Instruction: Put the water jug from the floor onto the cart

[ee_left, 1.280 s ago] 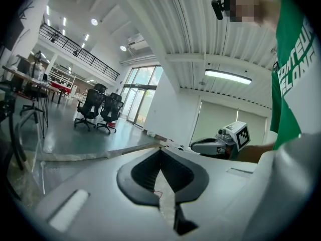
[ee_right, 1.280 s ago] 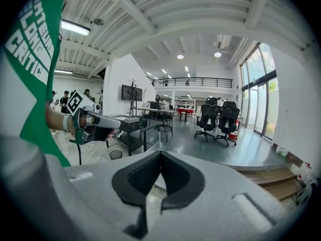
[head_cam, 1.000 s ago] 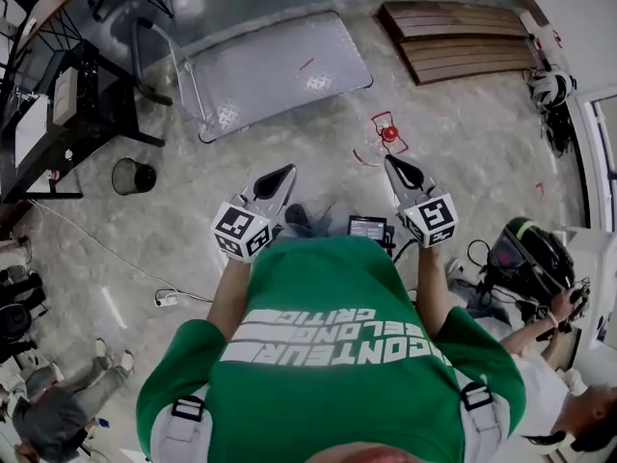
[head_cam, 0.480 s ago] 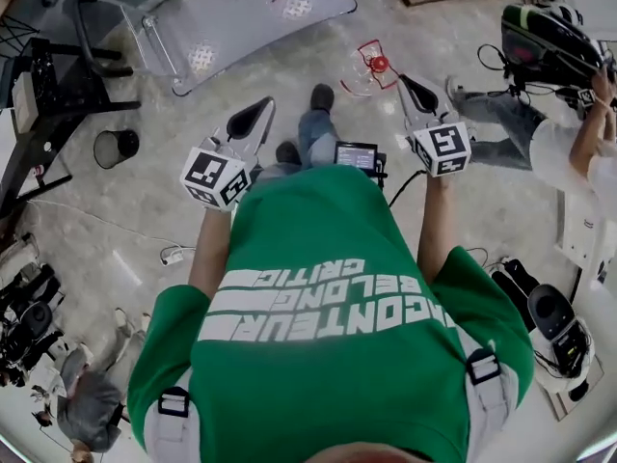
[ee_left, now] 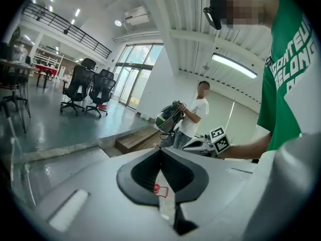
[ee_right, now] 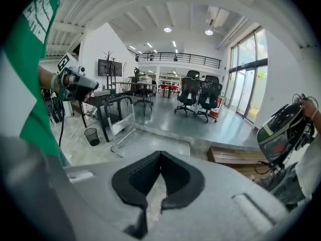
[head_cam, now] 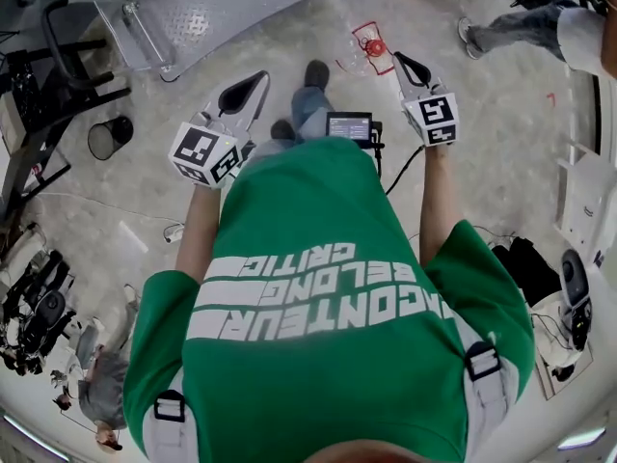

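Observation:
The clear water jug (head_cam: pixel 371 48) with a red cap and red handle stands on the stone floor. It lies just ahead and to the left of my right gripper (head_cam: pixel 397 61), which is shut and holds nothing. My left gripper (head_cam: pixel 253 83) is also shut and empty, further left of the jug. In the left gripper view the jug's red cap (ee_left: pixel 158 190) shows through the gap below the closed tips (ee_left: pixel 161 150). The flat metal cart (head_cam: pixel 222 8) with its upright push handle (head_cam: pixel 125 37) sits beyond the left gripper. It also appears as a platform (ee_right: pixel 150 144) past the right gripper (ee_right: pixel 160 154).
A black waste bin (head_cam: pixel 108 135) and a black desk frame (head_cam: pixel 39 75) stand at the left. A bystander (head_cam: pixel 569 27) is at the top right, holding a bag (ee_left: pixel 169 115). Wooden steps (ee_right: pixel 235 157), office chairs (ee_right: pixel 200 97) and gear on the floor (head_cam: pixel 569 297) lie around.
I have walked forward, and the jug and the cart have come nearer. Both grippers moved ahead and lower, still shut. The bystander has slid to the top right corner.

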A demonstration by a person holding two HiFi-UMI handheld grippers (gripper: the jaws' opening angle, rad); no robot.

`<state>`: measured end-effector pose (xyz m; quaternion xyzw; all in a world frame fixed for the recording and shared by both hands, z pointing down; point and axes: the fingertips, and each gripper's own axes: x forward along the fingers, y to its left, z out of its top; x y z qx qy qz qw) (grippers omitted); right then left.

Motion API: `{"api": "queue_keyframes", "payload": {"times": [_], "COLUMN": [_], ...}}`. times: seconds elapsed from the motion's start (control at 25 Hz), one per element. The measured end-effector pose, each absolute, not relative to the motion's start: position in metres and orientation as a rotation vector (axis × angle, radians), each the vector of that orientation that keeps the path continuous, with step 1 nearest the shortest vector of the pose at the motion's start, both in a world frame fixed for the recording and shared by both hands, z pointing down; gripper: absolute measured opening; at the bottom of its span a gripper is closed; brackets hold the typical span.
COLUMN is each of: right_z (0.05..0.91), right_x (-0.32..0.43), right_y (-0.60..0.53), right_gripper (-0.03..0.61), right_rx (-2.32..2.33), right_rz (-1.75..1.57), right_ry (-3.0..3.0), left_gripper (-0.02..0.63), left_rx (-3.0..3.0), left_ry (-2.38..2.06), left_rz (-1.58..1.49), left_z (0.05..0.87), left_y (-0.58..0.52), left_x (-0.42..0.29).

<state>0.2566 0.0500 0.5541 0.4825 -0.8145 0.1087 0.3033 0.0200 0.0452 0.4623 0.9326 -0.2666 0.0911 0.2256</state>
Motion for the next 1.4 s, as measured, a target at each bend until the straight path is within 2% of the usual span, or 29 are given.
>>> {"api": "queue_keyframes", "payload": {"times": [0.6, 0.96, 1.2, 1.4], "right_z": [0.679, 0.773, 0.835, 0.876], "right_x": [0.339, 0.35, 0.345, 0.34], "right_y": [0.028, 0.041, 0.047, 0.041], "right_gripper": [-0.005, 0.055, 0.123, 0.145], "right_rx": [1.184, 1.075, 1.012, 0.965], "right_rz": [0.552, 0.698, 0.756, 0.841], "right_ry": [-2.012, -1.917, -1.842, -1.768], "left_gripper": [0.015, 0.015, 0.015, 0.015], "left_rx": [2.519, 2.497, 2.504, 2.492], "left_ry": [-0.736, -0.732, -0.652, -0.578], "left_rz": [0.356, 0.383, 0.404, 0.392], "left_z": [0.464, 0.492, 0.504, 0.523], "left_y": [0.0, -0.008, 0.0, -0.011], "left_x": [0.089, 0.113, 0.137, 0.151]}}
